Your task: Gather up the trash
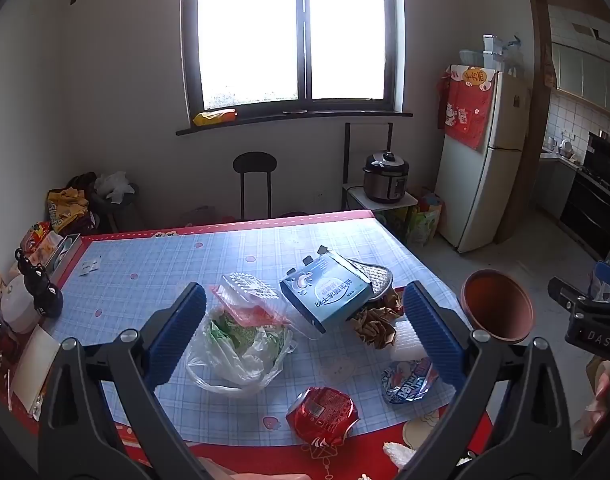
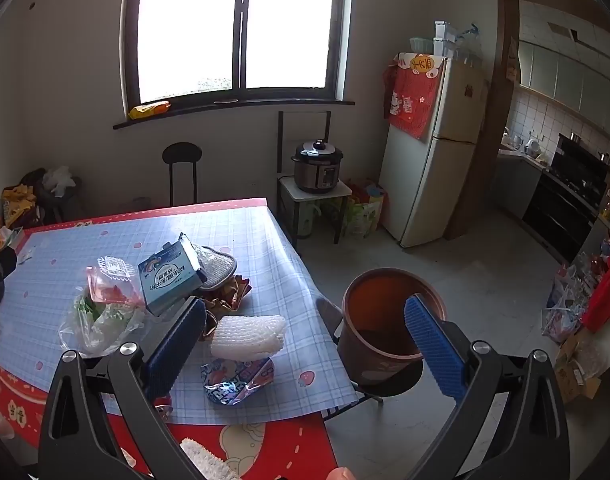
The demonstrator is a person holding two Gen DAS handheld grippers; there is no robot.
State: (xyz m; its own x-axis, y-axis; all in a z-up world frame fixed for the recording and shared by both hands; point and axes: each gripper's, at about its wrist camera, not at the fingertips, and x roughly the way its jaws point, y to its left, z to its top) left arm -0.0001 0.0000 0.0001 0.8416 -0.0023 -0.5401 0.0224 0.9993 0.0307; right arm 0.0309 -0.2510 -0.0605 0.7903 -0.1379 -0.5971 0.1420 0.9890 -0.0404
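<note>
— While both tools hang over the table (image 1: 153, 264), how do the jaws stand?

— Spread wide, both. The left gripper (image 1: 305, 328) holds nothing; the right gripper (image 2: 305, 332) holds nothing either.

— Where is the trash from the left one?

— Between and just beyond its fingers: a clear bag (image 1: 237, 344) of greens with a plastic tray (image 1: 251, 300) on top, and a blue box (image 1: 329, 292) tilted against a slipper (image 1: 379, 278). Nearer, below the jaws, lies a red can (image 1: 321, 412). By its right finger sit a foil wrapper (image 1: 409, 376) and brown paper (image 1: 375, 320).

— And the bin?

— The bin (image 2: 385, 316) stands off the table edge, behind the right gripper's right finger. White foam netting (image 2: 249, 336) lies between that gripper's fingers.
</note>
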